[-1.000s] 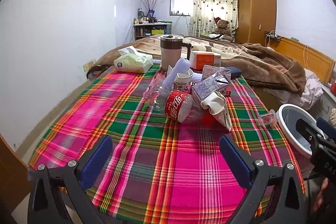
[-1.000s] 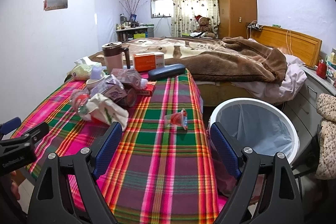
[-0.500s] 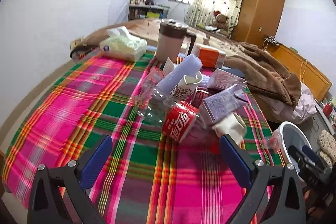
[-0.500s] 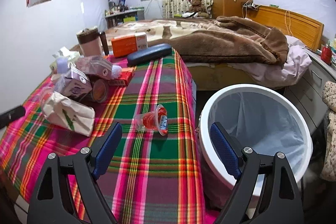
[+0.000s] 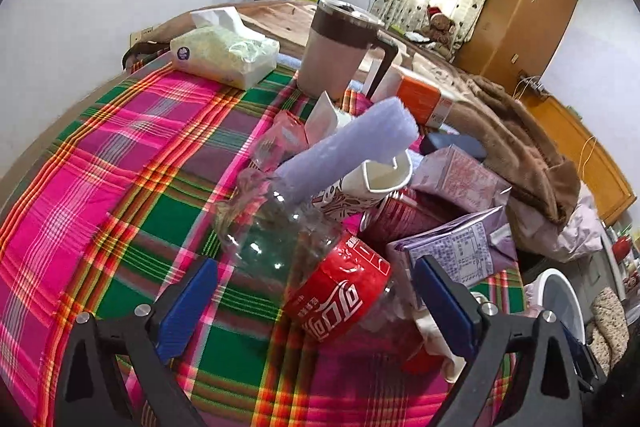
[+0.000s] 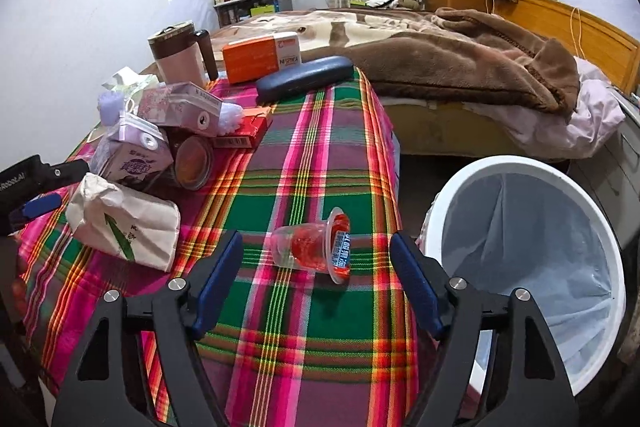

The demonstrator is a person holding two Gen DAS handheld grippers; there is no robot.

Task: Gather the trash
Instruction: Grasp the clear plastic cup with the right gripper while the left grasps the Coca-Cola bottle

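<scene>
A heap of trash lies on the plaid tablecloth (image 5: 120, 163): a clear cola bottle (image 5: 316, 267) with a red label, a paper cup (image 5: 372, 179), a lilac roll (image 5: 348, 151) and purple cartons (image 5: 456, 251). My left gripper (image 5: 316, 295) stands open with the bottle between its blue pads, not pressed. In the right wrist view a small clear jelly cup (image 6: 316, 247) with red contents lies on its side. My right gripper (image 6: 316, 267) straddles it, jaws closing, pads clear of the cup. A white bin (image 6: 528, 267) with a liner stands right of the table.
A pink mug (image 5: 340, 55), tissue pack (image 5: 224, 55), orange box (image 6: 260, 57) and dark glasses case (image 6: 304, 79) sit at the table's far end. A crumpled white paper bag (image 6: 124, 223) lies near the heap. A bed with a brown blanket (image 6: 460, 59) is behind.
Both grippers moved forward and down. The left one closed in on the heap until the cola bottle sits between its pads. The right one came over the jelly cup and its jaws narrowed slightly.
</scene>
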